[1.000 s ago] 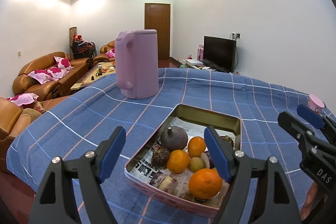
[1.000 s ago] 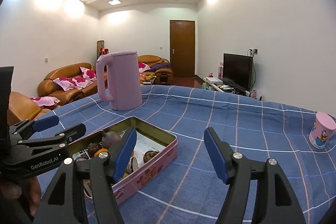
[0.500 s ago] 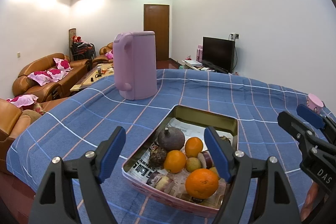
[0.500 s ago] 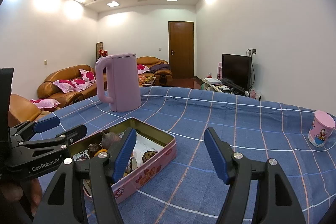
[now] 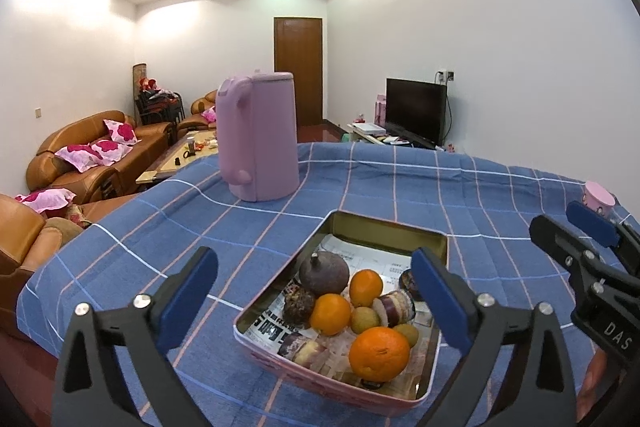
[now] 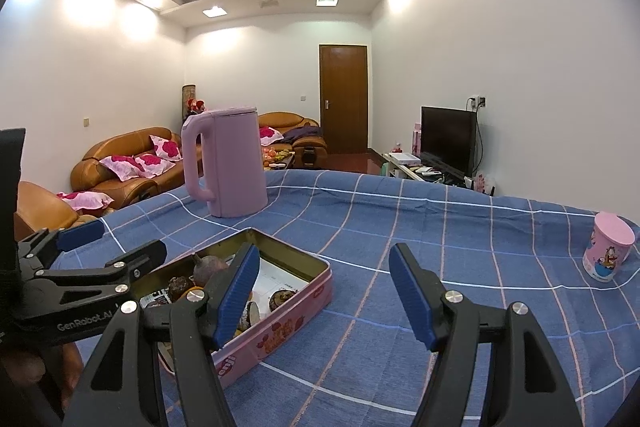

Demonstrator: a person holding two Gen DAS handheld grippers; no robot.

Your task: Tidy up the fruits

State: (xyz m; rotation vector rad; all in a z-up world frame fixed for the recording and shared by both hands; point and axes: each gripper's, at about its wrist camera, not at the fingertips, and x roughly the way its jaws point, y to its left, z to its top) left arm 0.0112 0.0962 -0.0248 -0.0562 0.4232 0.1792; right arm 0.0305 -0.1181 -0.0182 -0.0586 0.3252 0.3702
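White-walled living room (image 6: 460, 39), brown leather sofas (image 5: 96, 151), wooden door (image 6: 343, 99), television (image 5: 415, 111).

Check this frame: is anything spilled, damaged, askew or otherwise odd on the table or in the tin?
Nothing is spilled or tipped. The tin sits at an angle to the tablecloth's grid, and its fruit lies in a loose pile on newspaper, with some pieces looking dark and shrivelled. The kettle and cup stand upright.
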